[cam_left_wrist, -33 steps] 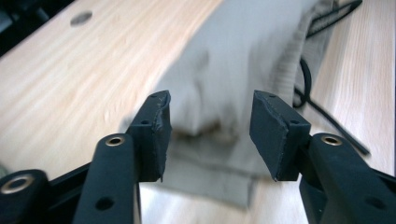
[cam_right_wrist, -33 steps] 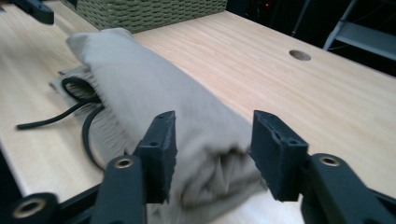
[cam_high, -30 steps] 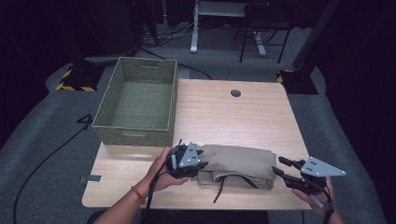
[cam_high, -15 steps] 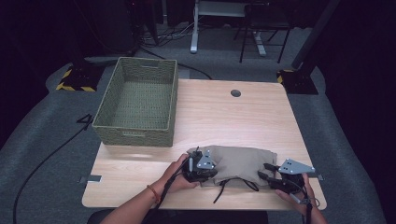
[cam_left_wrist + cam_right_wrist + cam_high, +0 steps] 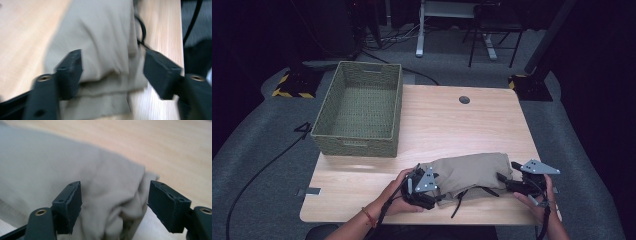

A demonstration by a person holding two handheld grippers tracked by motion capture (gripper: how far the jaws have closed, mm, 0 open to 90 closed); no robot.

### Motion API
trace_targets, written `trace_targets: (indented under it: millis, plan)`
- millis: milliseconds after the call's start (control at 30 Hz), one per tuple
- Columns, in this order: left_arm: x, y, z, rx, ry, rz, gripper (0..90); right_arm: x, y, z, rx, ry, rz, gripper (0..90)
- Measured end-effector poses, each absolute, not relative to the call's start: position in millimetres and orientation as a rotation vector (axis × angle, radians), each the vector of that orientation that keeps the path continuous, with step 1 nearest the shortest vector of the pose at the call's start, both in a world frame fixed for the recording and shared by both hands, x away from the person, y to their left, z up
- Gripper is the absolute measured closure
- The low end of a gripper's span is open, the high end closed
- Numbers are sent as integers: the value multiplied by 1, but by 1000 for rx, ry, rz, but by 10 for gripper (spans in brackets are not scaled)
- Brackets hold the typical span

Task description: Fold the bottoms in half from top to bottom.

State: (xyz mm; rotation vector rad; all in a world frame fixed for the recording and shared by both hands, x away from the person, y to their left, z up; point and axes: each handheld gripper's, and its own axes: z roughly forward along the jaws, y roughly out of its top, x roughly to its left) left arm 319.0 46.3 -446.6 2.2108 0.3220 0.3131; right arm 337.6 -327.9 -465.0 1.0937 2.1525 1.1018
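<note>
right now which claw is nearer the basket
Left. The left claw sits at the folded cloth's near-left end, just below the basket; the right claw is at its far end.

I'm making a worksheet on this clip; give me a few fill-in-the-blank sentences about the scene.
1. The folded khaki garment lies on the ____ table.
2. The woven basket holds ____.
3. The left gripper and right gripper both have ____ jaws, with cloth between them.
4. The basket stands at the table's far ____ corner in the high view.

Missing: wooden; nothing; open; left
</note>
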Motion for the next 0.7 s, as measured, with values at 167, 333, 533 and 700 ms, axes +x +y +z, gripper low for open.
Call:
trace_targets:
  millis: [167, 333, 533, 700]
  plan:
    - [340, 26, -433, 2188, 349, 319, 336, 337, -308, -443, 1008, 2172, 1184, 298]
    - [346, -5, -456, 2290, 307, 254, 413, 338, -276, -448, 915, 2267, 1158, 321]
    - [340, -10, -484, 2298, 329, 227, 500, 339, -275, -470, 940, 2281, 1125, 289]
    - [332, -13, -490, 2312, 289, 316, 524, 333, -296, -479, 980, 2266, 1069, 286]
